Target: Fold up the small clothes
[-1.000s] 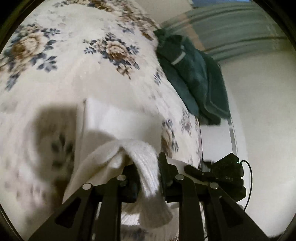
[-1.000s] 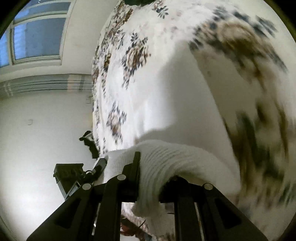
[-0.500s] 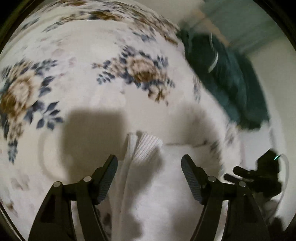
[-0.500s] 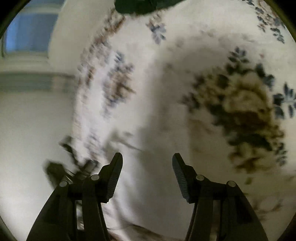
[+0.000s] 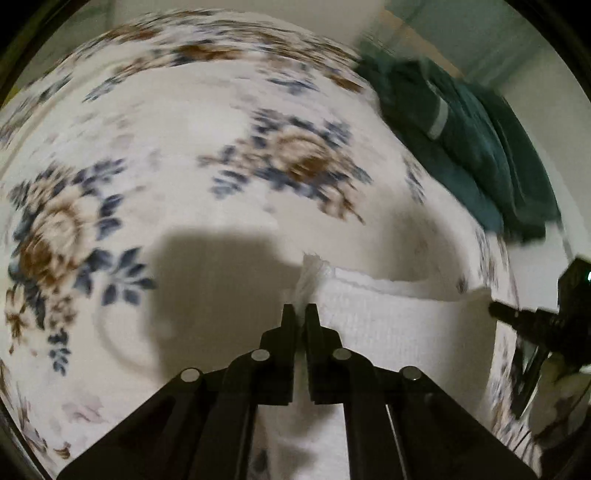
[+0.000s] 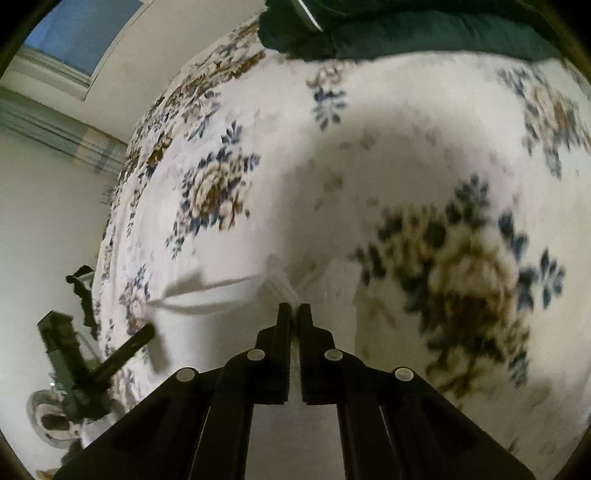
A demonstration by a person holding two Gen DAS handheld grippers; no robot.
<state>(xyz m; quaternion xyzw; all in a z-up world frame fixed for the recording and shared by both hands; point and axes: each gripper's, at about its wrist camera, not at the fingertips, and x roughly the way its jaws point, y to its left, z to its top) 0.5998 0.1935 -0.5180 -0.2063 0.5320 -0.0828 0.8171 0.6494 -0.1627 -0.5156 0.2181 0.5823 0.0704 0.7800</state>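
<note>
A small white ribbed garment (image 5: 399,317) lies on the floral bedspread (image 5: 147,155). My left gripper (image 5: 301,308) is shut on the garment's far left corner, with a tuft of white fabric sticking out past the tips. My right gripper (image 6: 293,308) is shut on the garment's (image 6: 221,325) far right corner. The fabric stretches between the two grippers. The right gripper (image 5: 532,321) shows at the right edge of the left wrist view, and the left gripper (image 6: 122,350) at the left of the right wrist view.
A pile of dark green clothes (image 5: 469,140) lies at the far right of the bed; it also shows in the right wrist view (image 6: 406,26). The bed edge (image 6: 110,229) drops off to the left, with a white wall and a window (image 6: 81,37) beyond.
Both grippers let go of the garment, opened over it half a second ago, then closed again on its far corners. The garment now lies flatter on the bed.
</note>
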